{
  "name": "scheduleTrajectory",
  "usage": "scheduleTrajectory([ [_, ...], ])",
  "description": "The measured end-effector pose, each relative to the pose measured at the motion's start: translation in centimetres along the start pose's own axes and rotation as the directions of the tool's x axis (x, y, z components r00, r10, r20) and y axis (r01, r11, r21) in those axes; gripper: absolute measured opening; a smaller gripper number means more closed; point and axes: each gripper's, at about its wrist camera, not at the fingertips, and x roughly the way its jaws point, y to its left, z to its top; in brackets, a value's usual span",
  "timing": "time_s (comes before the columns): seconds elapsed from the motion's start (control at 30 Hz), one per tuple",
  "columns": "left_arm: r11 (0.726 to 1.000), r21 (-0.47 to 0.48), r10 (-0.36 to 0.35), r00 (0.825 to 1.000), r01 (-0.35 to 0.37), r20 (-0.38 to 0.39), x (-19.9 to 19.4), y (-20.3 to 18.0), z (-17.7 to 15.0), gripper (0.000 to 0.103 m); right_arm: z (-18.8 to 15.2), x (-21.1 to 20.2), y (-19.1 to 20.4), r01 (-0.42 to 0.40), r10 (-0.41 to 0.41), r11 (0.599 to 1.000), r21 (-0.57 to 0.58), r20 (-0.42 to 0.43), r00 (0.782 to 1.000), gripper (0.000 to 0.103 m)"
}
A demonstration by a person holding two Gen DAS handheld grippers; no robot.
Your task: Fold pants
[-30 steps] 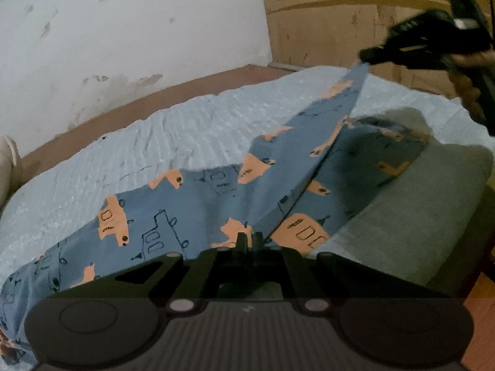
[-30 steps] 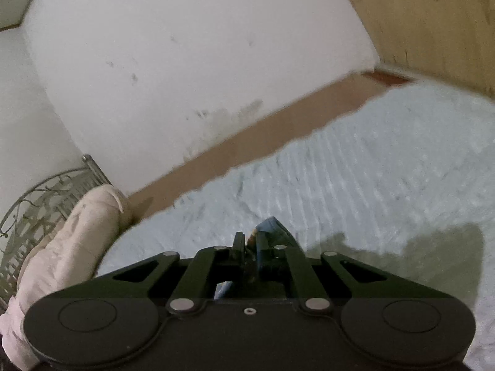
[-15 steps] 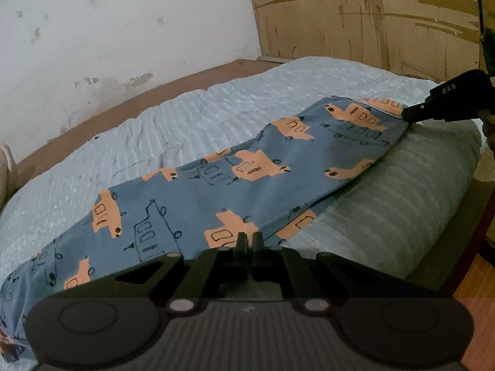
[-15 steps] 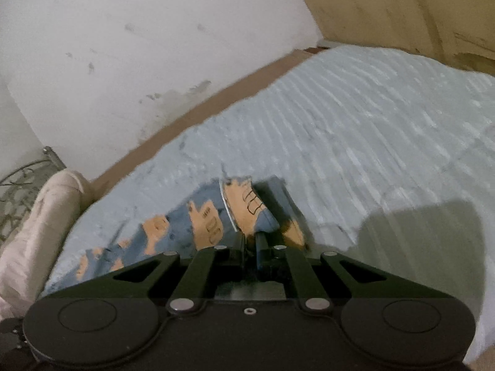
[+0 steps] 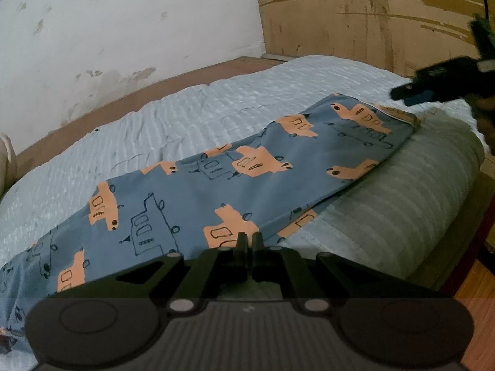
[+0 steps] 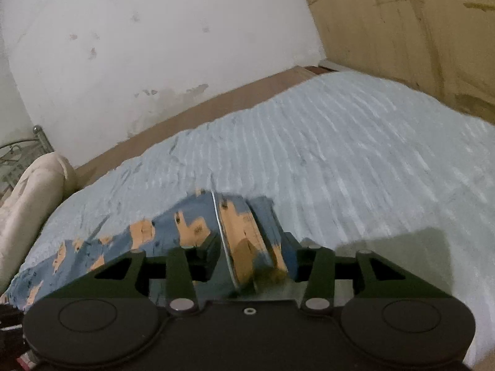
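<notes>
Your left tool [image 5: 248, 238] pinches blue car-print cotton pants [image 5: 235, 182]; right tool [image 6: 251, 249] gapes, hem between fingers. Soft, light, limp: grab hem corners.

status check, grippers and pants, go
Left gripper shut on pants at near edge. Right gripper open, hem lying between its fingers. Pants flat along the bed, one fold done. Nothing in the way.
</notes>
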Motion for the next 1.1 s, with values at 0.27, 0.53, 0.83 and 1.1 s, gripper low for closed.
scheduleTrajectory([
  [0.27,1.000,-0.013,0.002,1.000,-0.002,-0.001,0.0,0.0,0.0,0.001,2.1,6.9,1.8,0.006,-0.024,0.991,-0.137,-0.132,0.991,0.041],
  [0.53,1.000,-0.022,0.001,1.000,-0.001,0.026,-0.6,0.0,0.2,0.001,1.8,5.6,3.0,0.051,-0.068,0.971,-0.235,-0.063,0.996,0.006],
  [0.83,1.000,-0.010,-0.017,1.000,0.017,0.006,0.4,-0.4,0.1,0.002,1.6,5.6,3.1,0.143,-0.154,0.946,-0.290,-0.016,0.988,0.005],
  [1.1,0.996,-0.085,-0.007,0.999,0.011,0.040,-0.8,0.7,0.3,0.061,0.4,6.9,3.1,0.187,-0.200,0.928,-0.323,-0.006,0.980,0.020],
])
